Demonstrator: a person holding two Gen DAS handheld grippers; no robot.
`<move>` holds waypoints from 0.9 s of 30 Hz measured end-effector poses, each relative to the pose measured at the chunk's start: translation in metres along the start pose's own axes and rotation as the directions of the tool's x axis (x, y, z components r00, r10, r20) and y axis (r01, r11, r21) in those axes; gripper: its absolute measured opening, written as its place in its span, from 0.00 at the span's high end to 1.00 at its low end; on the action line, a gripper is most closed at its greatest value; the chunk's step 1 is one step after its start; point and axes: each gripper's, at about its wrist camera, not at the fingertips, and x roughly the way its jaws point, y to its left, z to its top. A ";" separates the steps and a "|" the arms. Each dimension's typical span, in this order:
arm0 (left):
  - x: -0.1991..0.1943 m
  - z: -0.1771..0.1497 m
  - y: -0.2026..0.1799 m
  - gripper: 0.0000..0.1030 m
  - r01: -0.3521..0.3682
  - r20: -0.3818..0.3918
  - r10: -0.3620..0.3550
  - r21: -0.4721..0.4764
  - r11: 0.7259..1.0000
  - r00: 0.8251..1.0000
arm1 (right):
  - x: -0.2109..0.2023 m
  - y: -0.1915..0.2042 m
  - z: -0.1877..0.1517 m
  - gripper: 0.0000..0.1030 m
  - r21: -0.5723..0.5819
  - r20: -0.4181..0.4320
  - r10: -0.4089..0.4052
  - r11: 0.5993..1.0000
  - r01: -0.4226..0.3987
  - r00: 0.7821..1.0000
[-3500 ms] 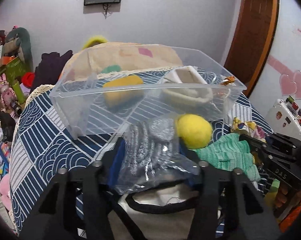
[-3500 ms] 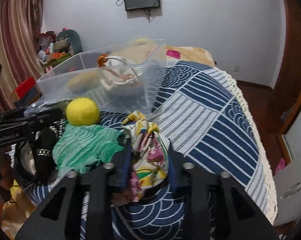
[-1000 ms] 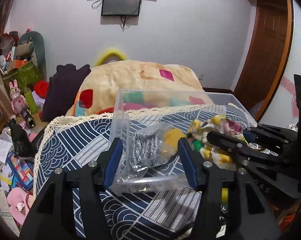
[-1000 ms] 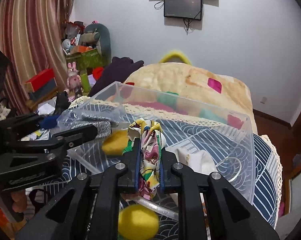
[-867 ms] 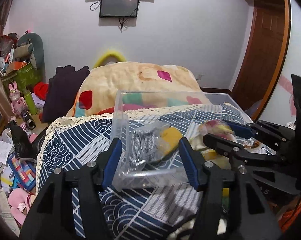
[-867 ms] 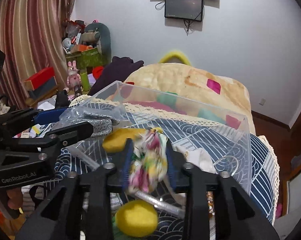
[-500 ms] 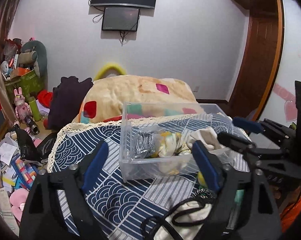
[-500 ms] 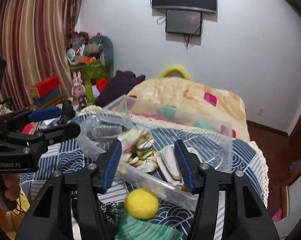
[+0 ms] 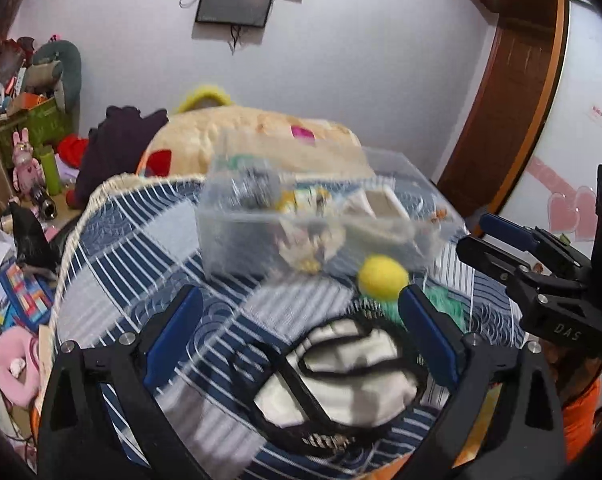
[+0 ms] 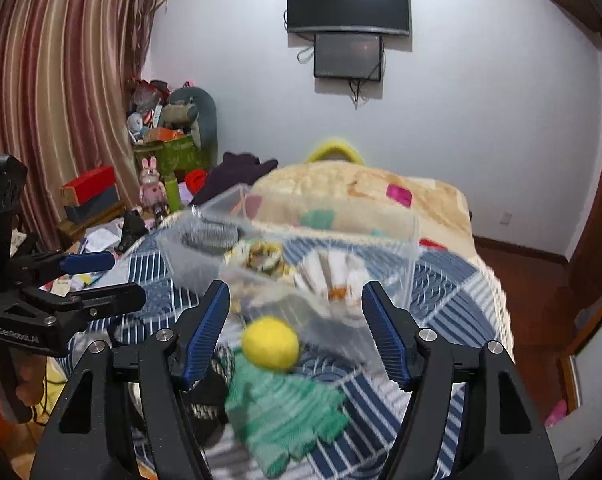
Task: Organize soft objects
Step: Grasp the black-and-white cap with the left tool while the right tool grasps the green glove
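A clear plastic bin (image 9: 237,240) (image 10: 405,248) stands on the blue patterned bedspread and holds the bag of steel scourers (image 9: 253,192), the floral cloth (image 9: 309,236) (image 10: 265,258) and a white item (image 9: 385,204). A yellow ball (image 9: 383,278) (image 10: 269,344), a green knitted cloth (image 10: 285,412) and a white bag with black straps (image 9: 341,380) lie in front of the bin. My left gripper (image 9: 297,328) is open and empty above the white bag. My right gripper (image 10: 297,332) is open and empty above the yellow ball.
A beige blanket (image 9: 261,140) lies heaped behind the bin. Toys, boxes and clutter (image 10: 161,152) fill the floor and corner to the left. A wooden door (image 9: 497,112) is on the right. The bedspread's fringed edge (image 9: 73,248) drops off at the left.
Both grippers let go of the scourer bag and the floral cloth in the bin, opened wide and drew back toward the near side. The view is now tilted lower, over the ball and bag.
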 end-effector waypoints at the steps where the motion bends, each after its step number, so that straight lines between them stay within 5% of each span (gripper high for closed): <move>1: 0.001 -0.005 -0.002 0.04 -0.004 -0.006 0.004 0.004 1.000 1.000 | 0.001 -0.001 -0.004 0.36 0.002 -0.011 0.001 1.000 -0.001 1.000; 15: 0.036 -0.056 -0.038 0.01 0.050 -0.176 -0.040 0.056 0.997 0.984 | 0.011 -0.012 -0.059 0.36 0.042 -0.161 0.007 0.999 0.000 0.987; 24: 0.033 -0.066 -0.038 0.00 0.028 -0.120 -0.014 0.110 0.993 0.993 | 0.011 -0.015 -0.062 0.36 0.090 -0.168 0.061 0.995 -0.046 0.984; 27: 0.031 -0.066 -0.033 0.08 0.015 -0.103 -0.003 0.117 0.993 0.995 | 0.013 -0.008 -0.062 0.36 0.086 -0.167 0.062 0.995 -0.048 0.984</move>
